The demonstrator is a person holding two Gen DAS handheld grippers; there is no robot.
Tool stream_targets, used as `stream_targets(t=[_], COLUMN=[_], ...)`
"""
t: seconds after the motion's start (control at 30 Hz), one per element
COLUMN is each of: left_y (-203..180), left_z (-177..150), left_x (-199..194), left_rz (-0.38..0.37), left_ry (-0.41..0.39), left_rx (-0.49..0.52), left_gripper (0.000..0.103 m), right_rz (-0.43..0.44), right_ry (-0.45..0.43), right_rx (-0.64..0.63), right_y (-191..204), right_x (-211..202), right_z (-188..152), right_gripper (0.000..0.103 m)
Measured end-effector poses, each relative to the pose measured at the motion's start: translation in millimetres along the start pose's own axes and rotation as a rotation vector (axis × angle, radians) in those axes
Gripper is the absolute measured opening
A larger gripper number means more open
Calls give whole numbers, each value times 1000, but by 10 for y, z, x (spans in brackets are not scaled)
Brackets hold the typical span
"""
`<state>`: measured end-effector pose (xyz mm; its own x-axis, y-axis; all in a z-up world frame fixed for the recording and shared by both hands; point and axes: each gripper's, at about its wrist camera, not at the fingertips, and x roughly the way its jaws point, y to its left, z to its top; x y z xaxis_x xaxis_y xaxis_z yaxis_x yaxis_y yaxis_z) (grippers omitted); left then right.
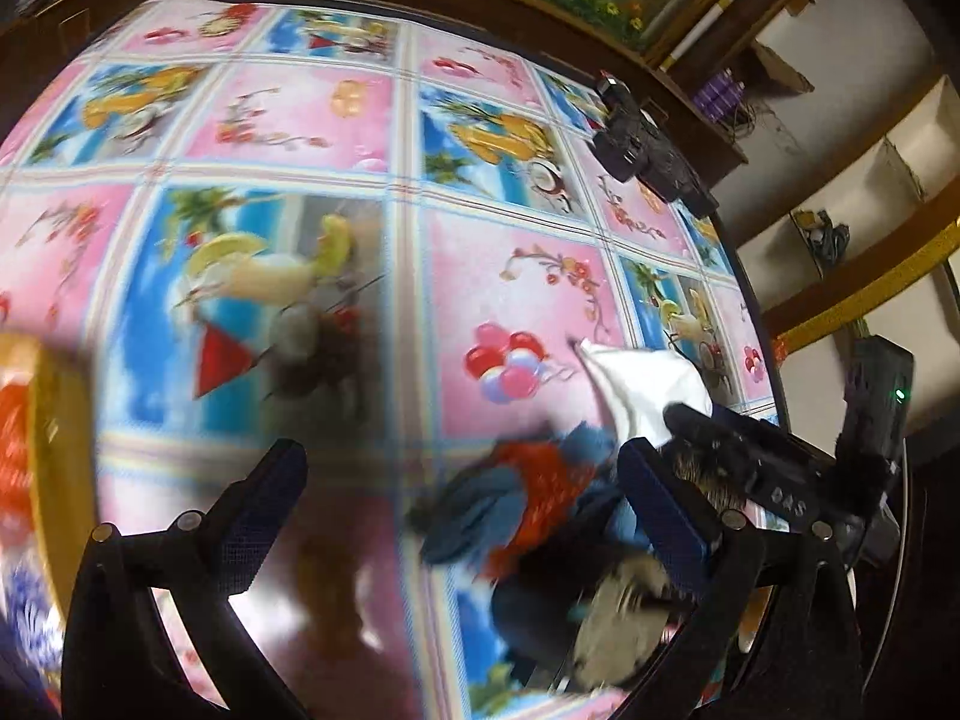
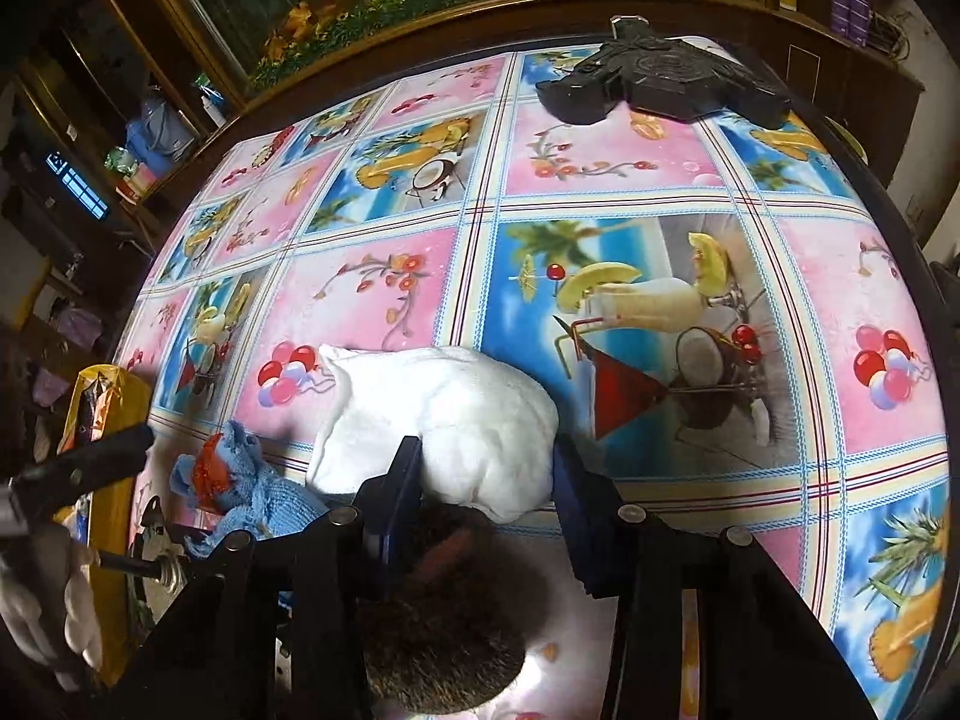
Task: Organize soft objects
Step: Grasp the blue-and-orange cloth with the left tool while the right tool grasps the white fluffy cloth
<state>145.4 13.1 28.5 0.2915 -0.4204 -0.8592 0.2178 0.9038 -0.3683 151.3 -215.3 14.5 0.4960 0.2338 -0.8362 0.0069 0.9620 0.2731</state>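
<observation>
We see a table [image 2: 660, 204] under a glossy cloth printed with cocktails, balloons and flowers, and three soft things gathered at its near edge. The only writing we can read is a pale mark like "GAS" on the right gripper's [image 1: 690, 426] black body, in the left wrist view; its first letter is unsure.

Left to right in the right wrist view: a yellow bag [image 2: 114, 420] at 9 o'clock, the left gripper's [image 2: 120, 444] dark finger just above it, a blue and red knitted piece [image 2: 240, 480] at 8 o'clock, then a white cloth [image 2: 444, 414] near centre. The cloth's long axis runs from a pointed corner at 10 o'clock down to a rounded bulk at 5 o'clock. The right gripper [image 2: 486, 480] has its blue pads either side of that bulk, the left pad [image 2: 405, 480] touching it; whether the pads are pressing the cloth we cannot tell. A brown furry item [image 2: 444, 630] lies below, between the fingers. A black gadget [image 2: 660, 84] sits at 1 o'clock on the far edge.

Only the left wrist view, heavily blurred, shows the left gripper [image 1: 456, 480] with its fingers spread wide over bare tablecloth, holding nothing. There the knitted piece [image 1: 528, 498] lies at 5 o'clock and the white cloth [image 1: 636, 390] at 4 o'clock, its corner pointing to 10 o'clock. A green light [image 1: 899, 394] glows at 3 o'clock.
</observation>
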Motion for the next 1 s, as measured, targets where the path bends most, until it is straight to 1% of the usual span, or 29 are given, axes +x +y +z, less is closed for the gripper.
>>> stream_targets(t=[0.07,0.1,0.13,0.17,0.2,0.23,0.3,0.43,0.5,0.53,0.6,0.63,0.7,0.77,0.83,0.93,0.97,1.0], left_y=[-124,-208,-263,-328,-357,-349,-247,107,310,361,420,423,392,342,266,143,90,47], left_z=[84,108,116,114,98,88,44,-106,-249,-317,-487,-565,-701,-847,-866,-951,-949,-945], left_x=[160,273,369,415,459,459,389,128,-26,-112,-321,-402,-521,-584,-514,-202,-118,-130], left_rz=[30,62,108,179,237,237,264,326,364,340,246,227,228,225,238,329,332,296], left_ry=[49,89,124,132,160,166,192,177,180,162,128,107,66,25,31,80,84,55], left_rx=[48,96,137,202,248,253,240,195,173,172,155,148,156,185,224,316,332,331], left_gripper=[103,103,103,103,102,100,95,95,93,88,87,87,88,88,88,88,89,88], right_rz=[7,12,20,31,36,39,41,41,33,30,22,12,-3,3,1,6,10,13], right_ry=[-2,-4,-5,-5,-6,-8,-8,-10,-11,-11,-13,-15,-20,-23,-29,-37,-41,-44], right_rx=[-6,-4,2,10,14,19,30,46,47,47,44,42,39,50,58,55,49,42], right_y=[-11,-25,-44,-69,-90,-110,-147,-184,-186,-179,-170,-164,-161,-174,-197,-211,-201,-196], right_x=[-18,-29,-43,-53,-61,-67,-82,-107,-114,-118,-124,-127,-135,-145,-151,-146,-145,-140], right_z=[-21,-24,-30,-39,-41,-43,-43,-43,-50,-49,-53,-54,-56,-59,-57,-55,-60,-61], right_gripper=[42,42,42,42,42,42,42,42,42,42,42,42,42,42,42,43,46,50])
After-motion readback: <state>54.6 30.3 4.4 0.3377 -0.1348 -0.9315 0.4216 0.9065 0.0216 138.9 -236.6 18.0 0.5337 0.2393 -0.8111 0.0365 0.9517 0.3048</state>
